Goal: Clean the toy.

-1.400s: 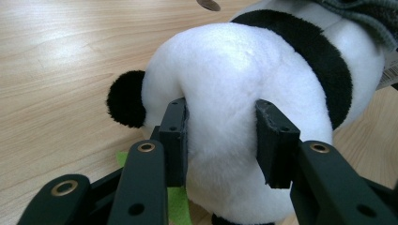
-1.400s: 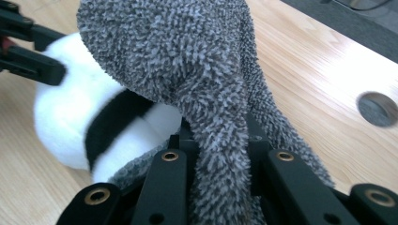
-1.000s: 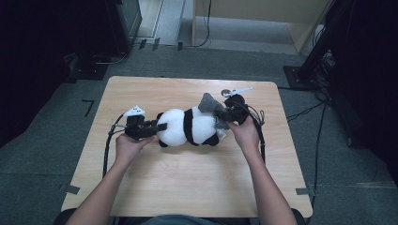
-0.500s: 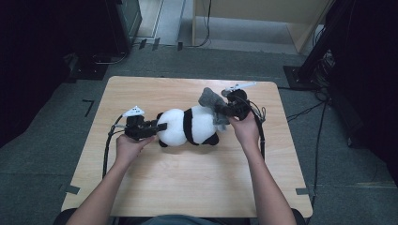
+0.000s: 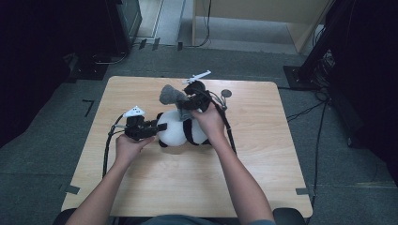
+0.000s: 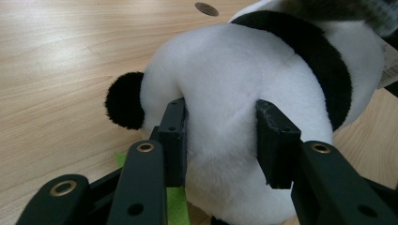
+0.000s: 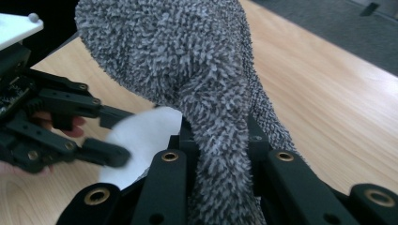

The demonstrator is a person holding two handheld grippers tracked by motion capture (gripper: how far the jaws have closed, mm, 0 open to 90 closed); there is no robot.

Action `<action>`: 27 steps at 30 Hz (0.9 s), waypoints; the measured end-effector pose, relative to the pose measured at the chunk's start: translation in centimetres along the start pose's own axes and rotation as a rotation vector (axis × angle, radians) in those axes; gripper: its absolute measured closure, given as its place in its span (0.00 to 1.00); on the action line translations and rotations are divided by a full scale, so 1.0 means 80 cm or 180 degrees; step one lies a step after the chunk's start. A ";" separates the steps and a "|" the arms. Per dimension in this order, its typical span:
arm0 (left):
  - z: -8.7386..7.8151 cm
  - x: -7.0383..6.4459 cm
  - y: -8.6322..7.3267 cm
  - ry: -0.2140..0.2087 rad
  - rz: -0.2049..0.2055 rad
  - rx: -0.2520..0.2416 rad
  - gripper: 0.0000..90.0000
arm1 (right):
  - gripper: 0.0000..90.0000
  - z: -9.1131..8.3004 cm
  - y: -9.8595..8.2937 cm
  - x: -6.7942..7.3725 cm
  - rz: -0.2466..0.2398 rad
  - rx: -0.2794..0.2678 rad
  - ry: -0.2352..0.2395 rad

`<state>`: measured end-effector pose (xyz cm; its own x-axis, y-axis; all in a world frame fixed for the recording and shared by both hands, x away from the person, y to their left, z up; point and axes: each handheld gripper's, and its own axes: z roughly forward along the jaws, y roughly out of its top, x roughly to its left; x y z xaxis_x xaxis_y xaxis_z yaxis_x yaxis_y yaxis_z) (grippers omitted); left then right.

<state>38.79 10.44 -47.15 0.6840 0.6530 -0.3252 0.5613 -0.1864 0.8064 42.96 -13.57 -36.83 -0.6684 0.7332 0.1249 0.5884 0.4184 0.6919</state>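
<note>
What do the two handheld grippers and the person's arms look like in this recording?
Both the left gripper and right gripper are black, built of linked bars with brass-coloured rivets and blocky jaw pads. Each carries a pale three-cornered plate on top and trails a black cable across the table. The forearms are bare; no sleeves reach them.

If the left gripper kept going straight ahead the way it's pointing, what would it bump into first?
The left gripper is shut on the toy panda, jaws pressed into the white plush. Straight on, it would only push deeper into that soft body; what lies behind the toy is hidden.

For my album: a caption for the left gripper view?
Left gripper squeezing a plush panda on the table.
</note>
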 end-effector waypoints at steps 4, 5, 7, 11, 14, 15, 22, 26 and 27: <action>0.000 -0.001 0.000 0.0013 0.0025 -0.0001 0.66 | 0.86 0.032 0.009 0.022 -0.0103 0.0126 0.0069; 0.000 -0.001 0.000 0.0014 0.0025 -0.0002 0.66 | 0.86 0.039 0.010 0.027 -0.0115 0.0155 0.0076; 0.000 -0.002 0.000 0.0024 0.0028 -0.0001 0.66 | 0.86 0.049 0.011 0.036 -0.0133 0.0214 0.0108; 0.000 0.000 -0.002 0.0032 0.0009 0.0033 0.66 | 0.86 0.070 0.001 0.047 -0.0263 0.0361 0.0080; 0.001 -0.002 -0.001 0.0028 0.0044 0.0037 0.67 | 0.86 0.066 -0.006 0.039 -0.0243 0.0308 0.0128; 0.002 -0.004 0.000 0.0023 0.0044 0.0057 0.67 | 0.86 0.064 -0.007 0.038 -0.0256 0.0308 0.0123; 0.002 -0.003 0.001 0.0002 0.0055 0.0079 0.67 | 0.86 0.041 -0.025 0.016 -0.0279 0.0311 -0.0030; 0.002 -0.004 0.001 -0.0017 0.0081 0.0085 0.68 | 0.86 0.020 -0.041 -0.007 -0.0139 0.0308 -0.0038; 0.003 -0.005 0.002 -0.0021 0.0081 0.0085 0.68 | 0.86 0.014 -0.045 -0.010 -0.0114 0.0289 -0.0025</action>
<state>38.72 10.03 -47.02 0.7011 0.6431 -0.3080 0.5559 -0.2224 0.8010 41.93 -15.07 -40.23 -0.6864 0.7210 0.0956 0.6033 0.4911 0.6283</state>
